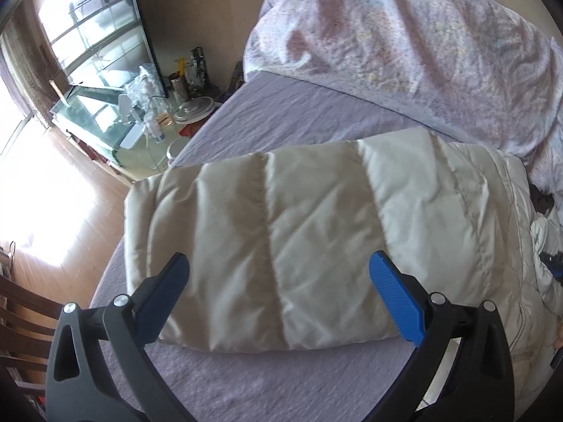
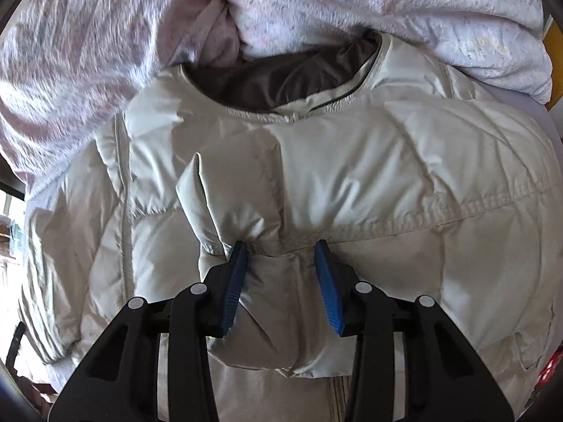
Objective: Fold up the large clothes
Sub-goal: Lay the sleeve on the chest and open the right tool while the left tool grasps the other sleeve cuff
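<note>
Starting at the far left of my left view: a bright window, then a cluttered glass side table (image 1: pixel 105 119) past the bed's corner. On the purple bed sheet (image 1: pixel 309 112) lies the cream puffer jacket (image 1: pixel 288 225), its lower part folded into a flat padded slab. My left gripper (image 1: pixel 278 281) hovers above that slab with its 2 fingers spread wide, nothing between them. Further right, the flowered duvet (image 1: pixel 404 28) is heaped at the head of the bed.

Over to my right view: the same duvet crowds the left and top, the jacket's dark-lined collar (image 2: pixel 281 81) sits just under it, and the chest fills the middle. My right gripper (image 2: pixel 281 256) has a bunched fold of jacket fabric (image 2: pixel 281 267) between its blue pads (image 2: pixel 235 281); the left pad touches it, the right stands slightly off, so I read this as a loose hold or a release, not a firm pinch.

To do this well, I'd set that fold flat before backing off, keep the seams lined up, and use the left gripper to press air out so the puffy layers don't spring open.
</note>
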The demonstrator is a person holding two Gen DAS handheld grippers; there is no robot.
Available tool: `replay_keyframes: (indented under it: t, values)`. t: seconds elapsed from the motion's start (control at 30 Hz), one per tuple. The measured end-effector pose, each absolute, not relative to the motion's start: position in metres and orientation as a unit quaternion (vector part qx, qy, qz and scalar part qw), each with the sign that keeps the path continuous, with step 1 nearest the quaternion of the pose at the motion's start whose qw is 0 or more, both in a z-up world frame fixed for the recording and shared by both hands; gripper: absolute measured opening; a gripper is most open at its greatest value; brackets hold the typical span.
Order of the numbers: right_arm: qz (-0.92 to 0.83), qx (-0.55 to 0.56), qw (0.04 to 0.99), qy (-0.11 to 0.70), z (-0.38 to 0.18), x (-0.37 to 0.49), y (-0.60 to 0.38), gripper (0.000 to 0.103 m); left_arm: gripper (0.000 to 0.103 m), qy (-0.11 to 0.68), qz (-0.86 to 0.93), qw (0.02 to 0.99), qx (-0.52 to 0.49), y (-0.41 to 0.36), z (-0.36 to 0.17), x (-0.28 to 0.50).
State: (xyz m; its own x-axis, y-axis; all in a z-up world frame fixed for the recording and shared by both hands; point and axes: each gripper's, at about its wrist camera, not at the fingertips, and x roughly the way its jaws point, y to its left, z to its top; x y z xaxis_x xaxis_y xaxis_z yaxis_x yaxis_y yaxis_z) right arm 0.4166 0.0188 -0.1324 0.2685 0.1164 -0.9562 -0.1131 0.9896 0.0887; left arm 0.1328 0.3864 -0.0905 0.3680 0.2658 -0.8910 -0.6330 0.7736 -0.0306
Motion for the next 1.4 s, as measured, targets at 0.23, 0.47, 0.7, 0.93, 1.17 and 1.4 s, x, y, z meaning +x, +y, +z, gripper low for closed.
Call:
replay_keyframes:
  t: [0.23,0.47,0.7,0.93,1.17,1.4]
  values:
    - [0.074,-0.03,0.803,0.59,-0.136,0.414,0.024,0.043,0.101,0.477,0.309,0.792,-0.224,0.417,-0.093,0.113]
    - [0.073,-0.034,0.802,0.592,-0.136,0.419,0.025,0.043,0.101,0.468,0.328,0.781,-0.252,0.45,-0.098,0.09]
    - [0.071,-0.03,0.803,0.592,-0.133,0.415,0.025,0.043,0.101,0.46,0.33,0.764,-0.31,0.477,-0.113,0.067]
    - [0.07,-0.032,0.805,0.588,-0.131,0.409,0.024,0.043,0.088,0.46,0.323,0.746,-0.356,0.482,-0.132,0.057]
    - [0.07,-0.04,0.804,0.589,-0.131,0.403,0.028,0.043,0.053,0.454,0.318,0.749,-0.363,0.477,-0.13,0.062]
    - [0.078,-0.045,0.805,0.587,-0.129,0.389,0.034,0.044,0.018,0.447,0.32,0.761,-0.344,0.463,-0.113,0.074]
